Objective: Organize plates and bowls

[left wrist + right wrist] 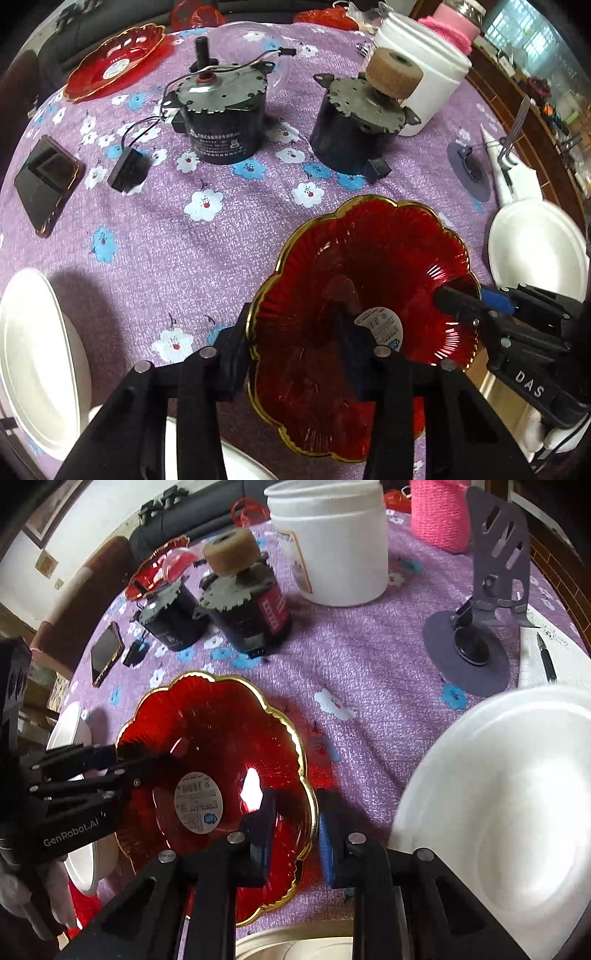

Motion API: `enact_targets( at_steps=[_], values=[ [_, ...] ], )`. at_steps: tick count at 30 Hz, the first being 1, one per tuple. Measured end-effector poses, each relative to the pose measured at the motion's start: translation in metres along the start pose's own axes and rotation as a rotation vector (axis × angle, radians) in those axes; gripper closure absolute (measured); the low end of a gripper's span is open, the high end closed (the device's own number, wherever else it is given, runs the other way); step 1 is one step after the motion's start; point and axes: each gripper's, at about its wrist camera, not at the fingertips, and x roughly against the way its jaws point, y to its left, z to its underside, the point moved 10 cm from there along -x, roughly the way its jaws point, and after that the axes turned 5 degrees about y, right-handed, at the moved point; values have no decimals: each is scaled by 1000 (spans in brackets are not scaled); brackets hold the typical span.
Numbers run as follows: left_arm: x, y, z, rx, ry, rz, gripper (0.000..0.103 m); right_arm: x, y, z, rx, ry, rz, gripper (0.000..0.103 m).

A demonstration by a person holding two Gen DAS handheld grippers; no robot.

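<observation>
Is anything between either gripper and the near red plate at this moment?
Nothing visible. The left gripper and the right gripper each straddle the rim of the red plate from opposite sides, one finger inside and one outside. Whether the pads touch cannot be told.

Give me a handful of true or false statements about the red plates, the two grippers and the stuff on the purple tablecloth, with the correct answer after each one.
1. Both grippers reach the same red plate. True: the left gripper and right gripper each straddle its gold rim on opposite sides.
2. A second red plate lies at the far side of the table. True.
3. The near red plate carries no sticker. False: a round white label sits at its centre.
4. The white jar lies on its side. False: it stands upright.
5. The phone rests on a white plate. False: it lies directly on the tablecloth.
</observation>
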Motion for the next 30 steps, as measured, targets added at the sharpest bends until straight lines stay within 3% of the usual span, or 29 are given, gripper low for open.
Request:
enact_targets(
  at_steps=[10, 16, 24, 30],
  values=[
    [66, 4, 8, 63, -141, 54, 68, 72, 13, -2, -23, -179, -60, 84],
    [114, 11, 35, 112, -213, 61, 68, 112, 43, 10, -7, -229, -106, 84],
    [161, 67, 122, 241, -267, 36, 68, 124, 133, 63, 82, -208, -198, 84],
    [175, 133, 208, 367, -297, -57, 68, 96, 215, 118, 175, -132, -264, 84]
  ],
)
